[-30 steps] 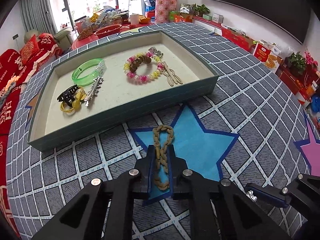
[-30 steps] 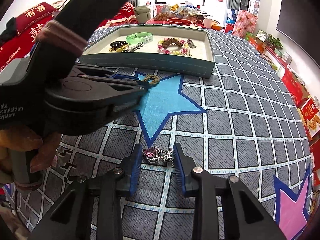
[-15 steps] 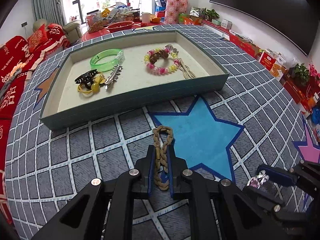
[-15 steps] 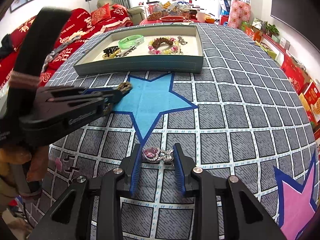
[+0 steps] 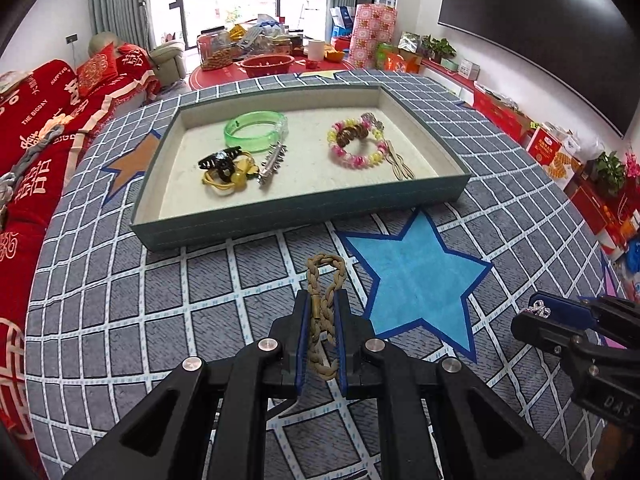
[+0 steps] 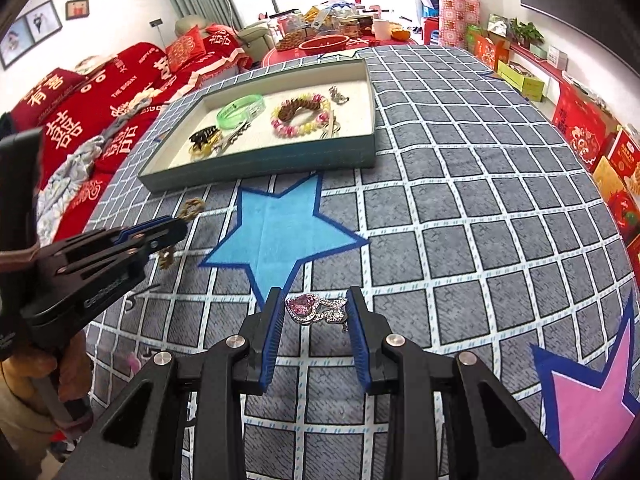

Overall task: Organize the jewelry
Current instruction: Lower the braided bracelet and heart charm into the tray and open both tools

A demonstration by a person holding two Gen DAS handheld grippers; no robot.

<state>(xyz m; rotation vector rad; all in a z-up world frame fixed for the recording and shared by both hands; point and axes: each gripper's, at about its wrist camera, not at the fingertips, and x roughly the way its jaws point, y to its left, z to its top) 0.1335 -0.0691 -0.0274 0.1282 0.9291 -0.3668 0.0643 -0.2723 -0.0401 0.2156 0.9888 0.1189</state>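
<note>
Both grippers carry jewelry above the checked cloth.
The left gripper (image 5: pixel 322 312) clamps a braided gold bracelet (image 5: pixel 325 280); the right gripper (image 6: pixel 316 308) pinches a pink heart pendant (image 6: pixel 304 307) short of the tray (image 6: pixel 256 170).

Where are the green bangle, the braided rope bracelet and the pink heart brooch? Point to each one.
green bangle (image 5: pixel 256 133), left wrist view, on its front band.
braided rope bracelet (image 5: pixel 325 276), left wrist view, on its upper loop.
pink heart brooch (image 6: pixel 303 305), right wrist view, on the pink stone.

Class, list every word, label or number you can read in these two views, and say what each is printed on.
"THE BIGDAY": red fabric sofa cover.
"DAS": black right tool, at its body's lower edge.
Embossed lettering on black left tool: too blurred.
White Chinese characters on the sofa cover, orange snack box print: unreadable.
</note>
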